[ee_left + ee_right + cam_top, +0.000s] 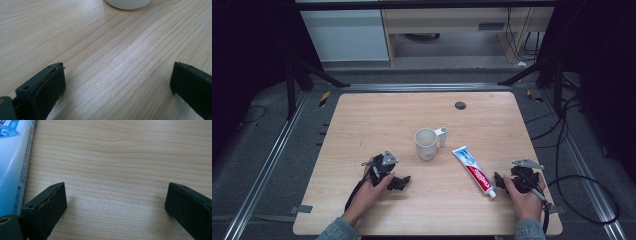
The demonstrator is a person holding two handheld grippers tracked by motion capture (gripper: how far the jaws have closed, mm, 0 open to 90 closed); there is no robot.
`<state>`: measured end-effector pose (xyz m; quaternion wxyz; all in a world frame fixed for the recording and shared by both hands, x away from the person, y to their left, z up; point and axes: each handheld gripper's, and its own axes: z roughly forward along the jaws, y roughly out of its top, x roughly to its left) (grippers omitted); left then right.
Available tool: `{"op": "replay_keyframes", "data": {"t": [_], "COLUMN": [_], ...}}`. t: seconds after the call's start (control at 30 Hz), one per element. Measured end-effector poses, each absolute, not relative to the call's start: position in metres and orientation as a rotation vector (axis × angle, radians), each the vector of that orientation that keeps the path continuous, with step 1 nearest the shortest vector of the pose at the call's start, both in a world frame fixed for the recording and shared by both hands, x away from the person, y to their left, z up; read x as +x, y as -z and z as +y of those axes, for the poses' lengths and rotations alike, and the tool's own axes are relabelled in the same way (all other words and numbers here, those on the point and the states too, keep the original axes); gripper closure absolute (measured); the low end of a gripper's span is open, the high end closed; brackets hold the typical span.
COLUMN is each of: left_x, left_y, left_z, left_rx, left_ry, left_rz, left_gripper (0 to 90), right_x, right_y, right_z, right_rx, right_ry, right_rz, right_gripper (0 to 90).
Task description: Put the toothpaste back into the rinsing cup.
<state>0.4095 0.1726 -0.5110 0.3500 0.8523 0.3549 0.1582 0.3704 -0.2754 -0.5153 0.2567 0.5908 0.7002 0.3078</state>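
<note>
**Both tongs at rest on the counter, toothpaste tube beside the right pair**

2 hand-held tongs are shown low on a light wooden counter [377, 112]. The left tongs [401, 182] are held near the front edge, to the left of a white mug [426, 144] that stands upright near the middle, its handle turned to the right. In the left gripper view, the 2 black jaws are seen spread wide, with bare wood between them and the mug's base [128, 3] visible at the top edge, well apart from the jaws. The right tongs [498, 179] are held at the front right. A toothpaste tube [474, 170] is laid flat and slantwise between the mug and the right tongs, its white cap end pointed toward the front edge, just beside the right jaws. In the right gripper view, the jaws are likewise spread wide over bare wood, and the tube [15, 165] is seen along the left side, outside the left-hand jaw. Nothing is pinched by either pair.
</note>
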Motion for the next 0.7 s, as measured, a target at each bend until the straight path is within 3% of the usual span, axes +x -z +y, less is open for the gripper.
{"op": "replay_keyframes", "data": {"t": [0.37,0.4,0.47,0.7], "left_x": [0.411,0.413,0.415,0.424], "left_y": [0.511,0.511,0.511,0.511], "left_z": [0.171,0.171,0.171,0.169], "left_rx": [2.204,2.203,2.204,2.204], "left_ry": [-0.417,-0.412,-0.411,-0.413], "left_rz": [0.936,0.931,0.928,0.929], "left_gripper": [0.0,0.0,0.0,0.0], "right_x": [0.371,0.371,0.37,0.371], "right_y": [0.514,0.508,0.504,0.459], "right_z": [-0.272,-0.271,-0.27,-0.248], "right_rx": [1.645,1.653,1.651,1.551], "right_ry": [-0.825,-0.844,-0.847,-0.8], "right_rz": [1.871,1.886,1.884,1.967], "right_gripper": [7.1,11.5,10.4,19.5]}}
